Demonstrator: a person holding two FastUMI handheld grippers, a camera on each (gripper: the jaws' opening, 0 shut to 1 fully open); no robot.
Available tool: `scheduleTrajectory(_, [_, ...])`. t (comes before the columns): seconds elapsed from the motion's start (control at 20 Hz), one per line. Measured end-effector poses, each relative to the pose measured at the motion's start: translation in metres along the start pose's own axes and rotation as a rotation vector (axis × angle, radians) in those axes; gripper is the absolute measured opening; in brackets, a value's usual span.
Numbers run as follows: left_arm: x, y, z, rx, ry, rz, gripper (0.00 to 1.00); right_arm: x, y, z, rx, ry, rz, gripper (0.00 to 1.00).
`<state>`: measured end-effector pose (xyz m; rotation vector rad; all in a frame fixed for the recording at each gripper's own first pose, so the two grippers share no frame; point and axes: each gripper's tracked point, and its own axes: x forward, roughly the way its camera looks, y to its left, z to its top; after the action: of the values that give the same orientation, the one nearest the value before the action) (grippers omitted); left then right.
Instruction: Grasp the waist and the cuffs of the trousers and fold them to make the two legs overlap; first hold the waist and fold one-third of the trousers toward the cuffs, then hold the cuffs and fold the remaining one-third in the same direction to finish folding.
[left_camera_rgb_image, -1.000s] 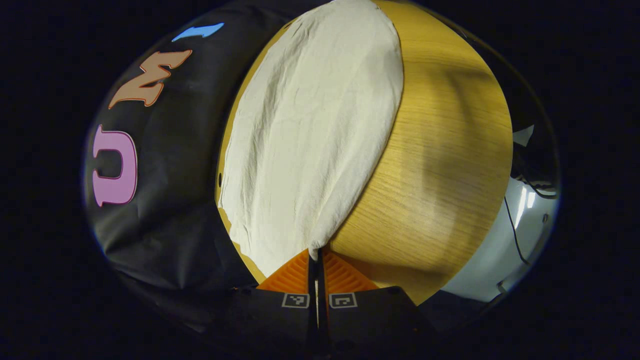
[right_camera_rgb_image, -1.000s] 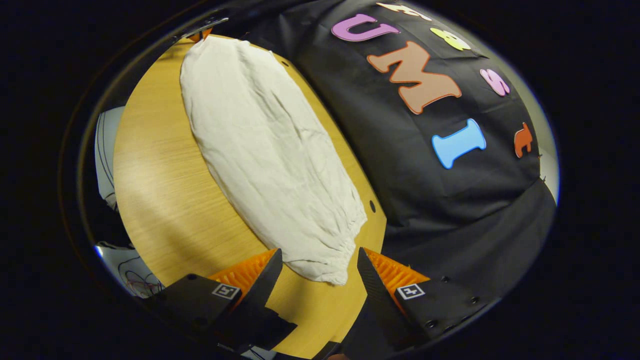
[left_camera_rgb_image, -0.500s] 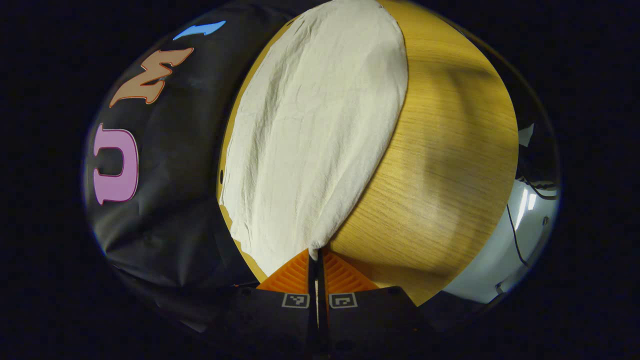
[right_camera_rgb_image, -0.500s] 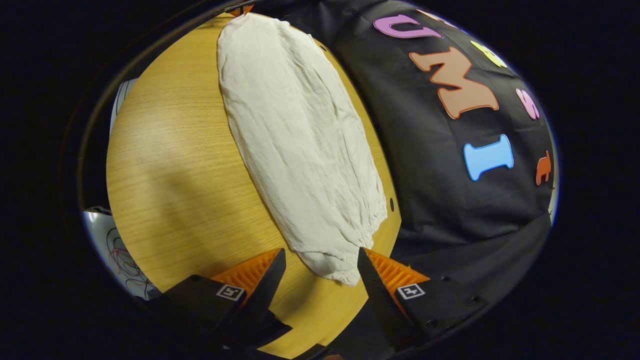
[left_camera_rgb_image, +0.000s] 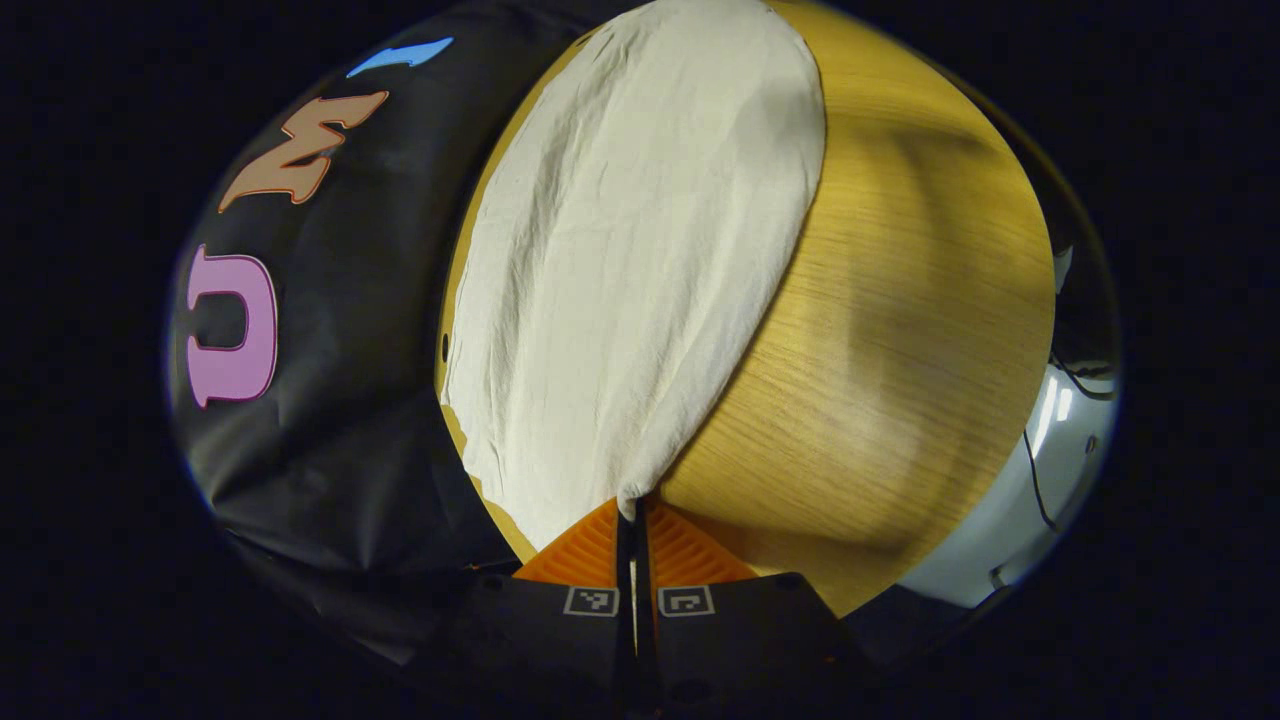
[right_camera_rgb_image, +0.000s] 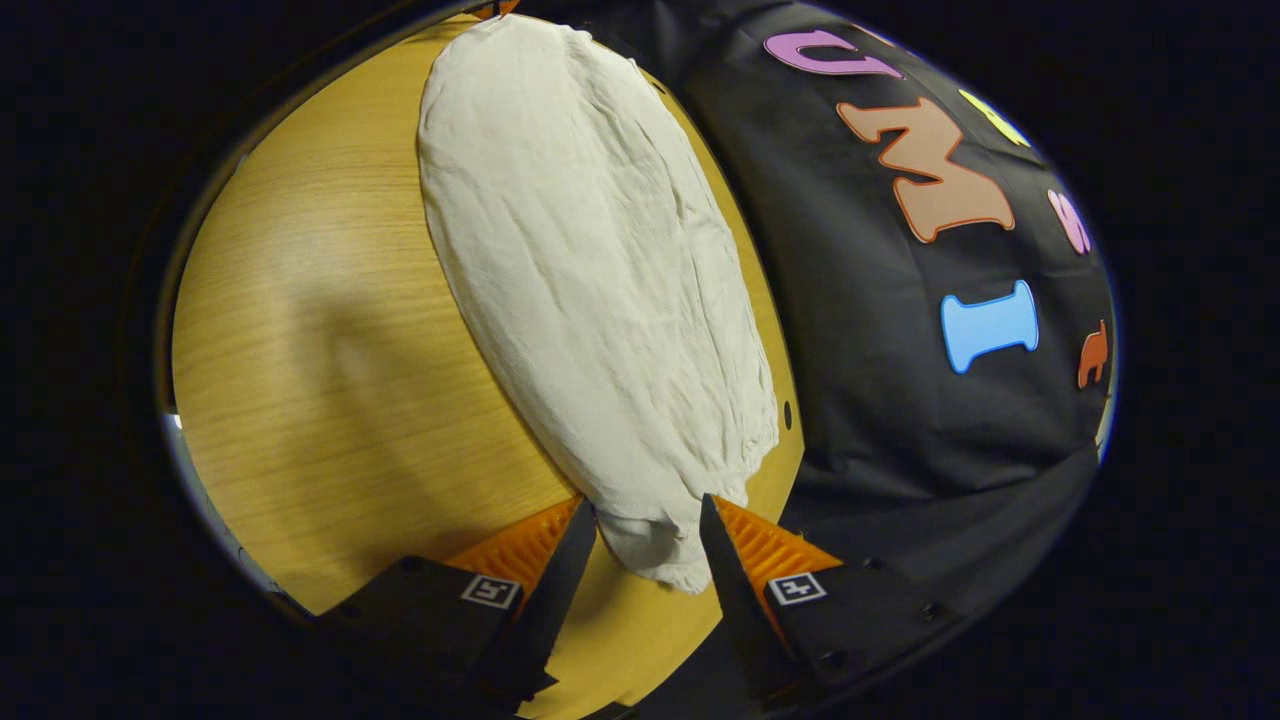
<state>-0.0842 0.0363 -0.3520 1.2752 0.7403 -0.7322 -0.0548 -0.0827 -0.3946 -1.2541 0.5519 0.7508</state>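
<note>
Both cams sit low and close at opposite ends of the trousers (left_camera_rgb_image: 630, 260), left gripper view and right gripper view each looking lengthwise along them, sharing the wooden table (right_camera_rgb_image: 330, 400).

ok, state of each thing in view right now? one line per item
trousers: lying flat along the table, wrinkled, one end pinched, other end between open fingers
left tool: shut on the trousers' corner
right tool: open, fingers either side of the trousers' gathered end, not yet pressing
table: wooden, trousers near its wall-side edge
</note>
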Motion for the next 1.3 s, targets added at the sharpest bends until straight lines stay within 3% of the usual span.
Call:
scheduleTrajectory(0.15, [0.000,-0.001,-0.001,0.004,0.006,-0.003,0.00,0.006,0.011,-0.002,-0.026,0.021,0.007,0.51])
scheduleTrajectory(0.25, [0.000,-0.001,-0.001,0.001,0.008,0.001,0.00,0.006,0.012,-0.001,-0.056,0.028,-0.009,0.29])
scheduleTrajectory(0.3, [0.001,0.000,0.000,0.001,0.008,0.004,0.00,0.008,0.017,-0.002,-0.048,0.044,0.004,0.33])
scheduleTrajectory(0.4, [0.002,0.001,-0.001,0.002,0.009,0.011,0.00,0.004,0.020,-0.002,-0.041,0.050,0.008,0.13])
scheduleTrajectory(0.5, [0.001,0.000,-0.001,-0.013,0.006,0.010,0.00,0.009,0.018,-0.004,-0.039,0.059,0.016,0.06])
scheduleTrajectory(0.65, [0.000,0.000,-0.003,-0.078,0.008,-0.017,0.00,0.008,0.013,-0.004,-0.028,0.065,0.027,0.06])
scheduleTrajectory(0.85, [-0.004,0.012,-0.003,-0.133,0.016,-0.004,0.00,0.002,-0.022,0.009,-0.022,0.043,-0.037,0.05])
scheduleTrajectory(1.0, [-0.008,0.038,0.002,-0.189,0.017,0.053,0.00,0.000,-0.059,0.018,0.020,0.030,-0.109,0.05])
scheduleTrajectory(1.3, [-0.006,0.132,0.023,-0.268,-0.015,0.200,0.00,0.014,-0.121,0.040,0.073,0.003,-0.208,0.05])
